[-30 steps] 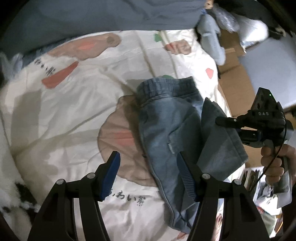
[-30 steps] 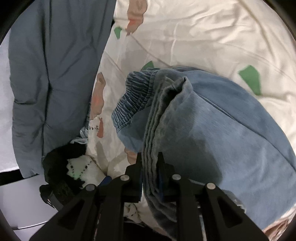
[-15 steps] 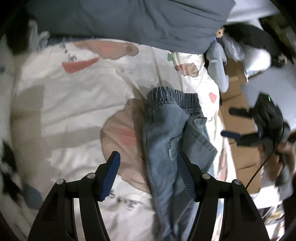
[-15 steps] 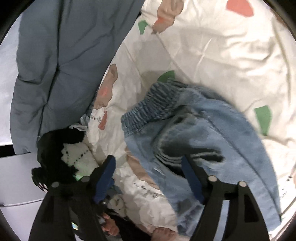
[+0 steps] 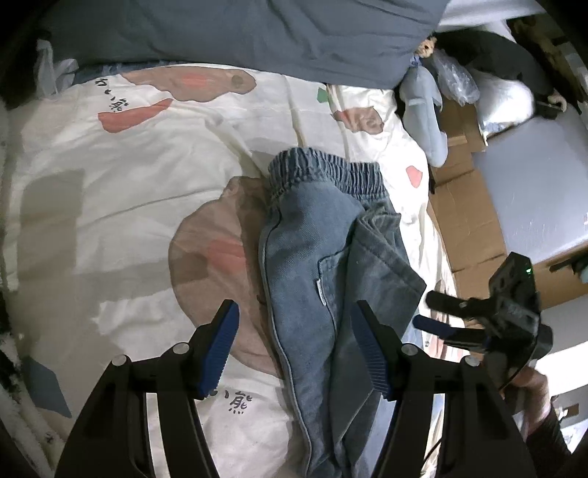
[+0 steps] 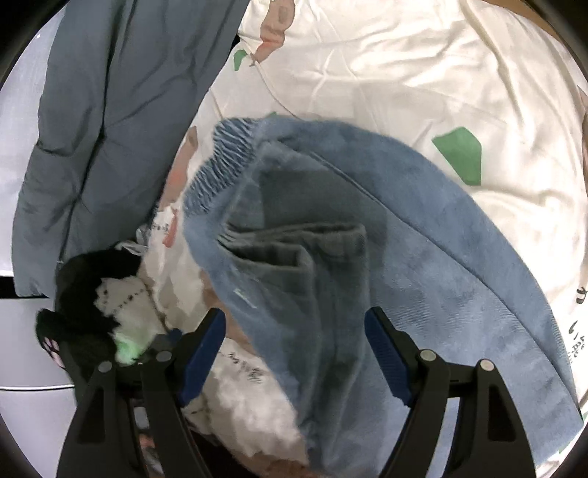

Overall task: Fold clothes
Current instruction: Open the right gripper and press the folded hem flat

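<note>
Blue jeans [image 5: 316, 239] lie on the printed bedsheet [image 5: 128, 165], elastic waistband [image 5: 323, 171] at the far end. One leg is folded back, and its hem [image 5: 382, 235] rests on the seat of the jeans. My left gripper [image 5: 296, 331] hovers open above the jeans' near part, its pads touching no cloth. My right gripper [image 5: 422, 310] stands open off the jeans' right edge, held by a hand [image 5: 529, 386]. In the right wrist view the jeans [image 6: 404, 228] and the folded hem [image 6: 294, 239] lie below my open right gripper [image 6: 296, 349], which holds nothing.
A grey-blue quilt [image 5: 239, 33] covers the far end of the bed. Cardboard boxes [image 5: 466, 220] and a pale blue soft toy [image 5: 422, 114] sit beside the bed on the right. A black-and-white plush [image 6: 110, 294] lies at the bed's edge near my right gripper.
My right gripper has let go of the folded trouser leg, opened wide and drawn back. The leg has dropped flat onto the jeans. The left gripper has drifted a little, still open.
</note>
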Motion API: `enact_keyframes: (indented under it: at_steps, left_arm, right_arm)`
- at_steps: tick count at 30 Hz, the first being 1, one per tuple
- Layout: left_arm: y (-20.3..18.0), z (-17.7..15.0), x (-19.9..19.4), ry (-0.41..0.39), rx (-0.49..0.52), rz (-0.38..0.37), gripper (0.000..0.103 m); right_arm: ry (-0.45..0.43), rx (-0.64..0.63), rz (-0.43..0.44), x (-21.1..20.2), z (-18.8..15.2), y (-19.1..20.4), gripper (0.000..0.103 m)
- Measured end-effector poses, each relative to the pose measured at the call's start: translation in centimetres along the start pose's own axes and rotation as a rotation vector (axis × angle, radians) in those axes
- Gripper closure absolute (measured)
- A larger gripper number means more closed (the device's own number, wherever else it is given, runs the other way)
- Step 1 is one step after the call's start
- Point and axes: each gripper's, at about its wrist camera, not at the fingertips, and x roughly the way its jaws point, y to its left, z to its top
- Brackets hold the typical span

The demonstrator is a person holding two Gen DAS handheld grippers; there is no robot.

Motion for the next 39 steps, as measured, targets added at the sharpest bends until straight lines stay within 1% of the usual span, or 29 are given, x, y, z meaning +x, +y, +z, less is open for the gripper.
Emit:
enact_keyframes:
  at_steps: [2, 7, 8, 10, 11, 13, 14, 16, 18, 21, 27, 32, 36, 39]
  left_arm:
    - [-0.1, -0.3, 0.2, 0.015, 0.012, 0.007, 0.039]
    - [-0.4, -0.5, 0.4, 0.034, 0.052, 0.038, 0.039]
    - [-0.5, -0.5, 0.4, 0.034, 0.056, 0.042, 0.039]
    - [-0.6, -0.5, 0.4, 0.035, 0.060, 0.049, 0.039]
    - [-0.6, -0.6, 0.4, 0.036, 0.063, 0.053, 0.039]
    - [-0.5, -0.8, 0.4, 0.035, 0.057, 0.052, 0.039]
    - [-0.5, -0.8, 0.3, 0.034, 0.054, 0.050, 0.039]
    - [-0.4, -1.0, 0.3, 0.032, 0.046, 0.048, 0.039]
    - [-0.3, -1.2, 0.3, 0.032, 0.036, 0.043, 0.039]
    - [-0.6, -1.0, 0.1, 0.029, 0.037, 0.029, 0.039]
    - [-0.4, -0.9, -0.7, 0.014, 0.029, 0.018, 0.039]
    - [1.6, -1.0, -1.4, 0.004, -0.036, 0.029, 0.039]
    - [2.7, -1.1, -1.7, -0.001, -0.063, 0.033, 0.039]
    - [3.3, -0.8, -1.9, -0.013, -0.077, 0.031, 0.039]
  right_arm:
    - [-0.014, -0.001, 0.006, 0.7, -0.6, -0.7, 0.026]
    - [-0.050, 0.000, 0.061, 2.5, -1.4, -2.5, 0.026]
    - [-0.060, -0.001, 0.077, 2.7, -1.5, -2.7, 0.026]
    - [-0.093, -0.002, 0.135, 2.8, -1.9, -3.0, 0.026]
    - [-0.110, 0.000, 0.160, 2.8, -2.1, -3.1, 0.028]
    - [-0.139, 0.003, 0.193, 2.6, -2.3, -3.2, 0.048]
    - [-0.149, 0.006, 0.201, 2.5, -2.5, -3.2, 0.053]
    - [-0.161, 0.012, 0.198, 2.1, -2.7, -3.2, 0.076]
    - [-0.166, 0.008, 0.203, 1.8, -3.0, -2.9, 0.083]
    - [-0.169, -0.009, 0.218, 1.2, -3.4, -2.1, 0.087]
    - [-0.182, -0.063, 0.256, 0.3, -4.4, 0.6, 0.088]
    - [-0.151, -0.103, 0.255, 1.0, -5.2, 2.8, 0.085]
    - [-0.115, -0.113, 0.282, 2.1, -5.7, 4.3, 0.077]
    - [-0.078, -0.136, 0.277, 3.1, -6.2, 5.4, 0.069]
